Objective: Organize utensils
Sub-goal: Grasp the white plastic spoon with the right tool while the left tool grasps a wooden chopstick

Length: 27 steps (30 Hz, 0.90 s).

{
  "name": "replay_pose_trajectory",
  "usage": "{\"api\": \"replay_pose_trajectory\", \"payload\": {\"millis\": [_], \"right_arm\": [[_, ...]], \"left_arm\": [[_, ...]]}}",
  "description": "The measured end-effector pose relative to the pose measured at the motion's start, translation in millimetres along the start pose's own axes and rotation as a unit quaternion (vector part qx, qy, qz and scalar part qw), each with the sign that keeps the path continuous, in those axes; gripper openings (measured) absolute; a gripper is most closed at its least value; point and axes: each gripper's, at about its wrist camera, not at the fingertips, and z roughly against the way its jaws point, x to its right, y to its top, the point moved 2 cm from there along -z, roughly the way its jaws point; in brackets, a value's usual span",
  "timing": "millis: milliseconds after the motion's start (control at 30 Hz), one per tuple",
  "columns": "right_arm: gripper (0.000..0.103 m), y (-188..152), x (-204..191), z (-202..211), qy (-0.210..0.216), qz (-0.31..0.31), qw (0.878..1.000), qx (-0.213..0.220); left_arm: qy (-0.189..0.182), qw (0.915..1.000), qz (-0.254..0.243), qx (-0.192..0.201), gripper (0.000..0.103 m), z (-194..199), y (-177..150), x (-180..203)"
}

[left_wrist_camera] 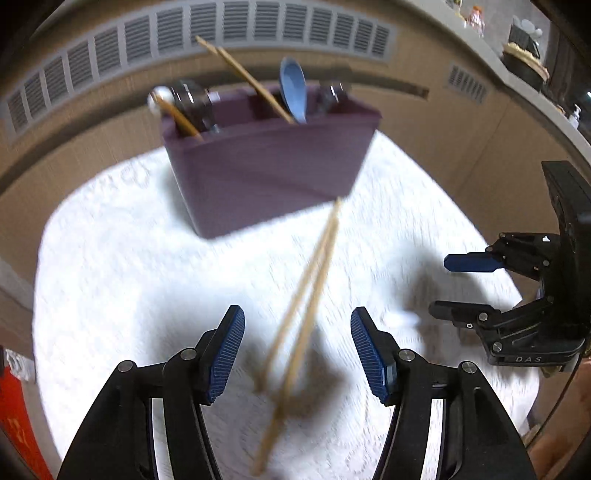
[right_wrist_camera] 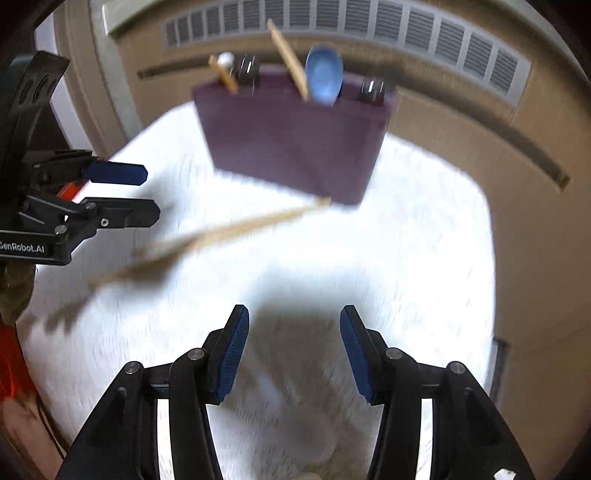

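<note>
A purple utensil holder (left_wrist_camera: pixel 266 166) (right_wrist_camera: pixel 295 147) stands at the far side of a white cloth (left_wrist_camera: pixel 110 258) (right_wrist_camera: pixel 406 240). In it are a blue spoon (left_wrist_camera: pixel 293 88) (right_wrist_camera: pixel 324 79), wooden chopsticks (left_wrist_camera: pixel 243 77) (right_wrist_camera: pixel 288 59) and dark metal utensils (left_wrist_camera: pixel 195 103). A loose pair of chopsticks (left_wrist_camera: pixel 306 302) (right_wrist_camera: pixel 229 230) lies on the cloth, blurred. My left gripper (left_wrist_camera: pixel 297 350) (right_wrist_camera: pixel 151 194) is open, and the loose pair runs between its fingers without touching the pads. My right gripper (right_wrist_camera: pixel 293 347) (left_wrist_camera: pixel 441 284) is open over bare cloth to the right of the pair, with nothing between its fingers.
A long vent grille (left_wrist_camera: pixel 221 29) (right_wrist_camera: pixel 369 22) runs along the beige wall behind the holder. A ledge with small items (left_wrist_camera: pixel 524 55) curves away at the upper right. Something red (left_wrist_camera: pixel 18 413) sits beyond the cloth's left edge.
</note>
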Motion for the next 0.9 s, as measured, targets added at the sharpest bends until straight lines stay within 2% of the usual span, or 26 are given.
{"api": "replay_pose_trajectory", "payload": {"millis": [100,233,333,400,433,633,800,900], "right_arm": [[0.046,-10,-6,-5,0.011,0.008,1.0,-0.011],[0.04,-6,-21,-10,0.031,0.032,0.999,-0.012],[0.036,-7,-29,-17,0.026,0.043,0.999,-0.012],[0.024,-9,-32,-14,0.024,0.047,0.999,-0.013],[0.011,-10,-33,-14,0.025,0.046,0.998,-0.016],[0.009,-17,-23,-6,0.046,0.004,0.999,-0.01],[0.009,-24,-4,8,0.049,-0.037,0.998,0.009],[0.009,-29,4,13,0.051,-0.048,0.997,0.014]], "left_arm": [[0.0,0.9999,-0.005,-0.009,0.061,-3,-9,6],[0.0,0.9999,-0.004,-0.013,0.061,0,-11,5],[-0.012,0.9996,0.008,-0.024,0.06,1,-13,-1],[-0.018,0.9993,0.001,-0.033,0.056,-2,-14,1],[-0.02,0.9991,-0.006,-0.037,0.052,-4,-15,4],[-0.015,0.9973,-0.028,-0.065,0.041,-23,-4,17],[0.01,0.9953,-0.02,-0.094,0.032,-44,8,15],[0.019,0.9943,-0.027,-0.101,0.032,-50,14,19]]}}
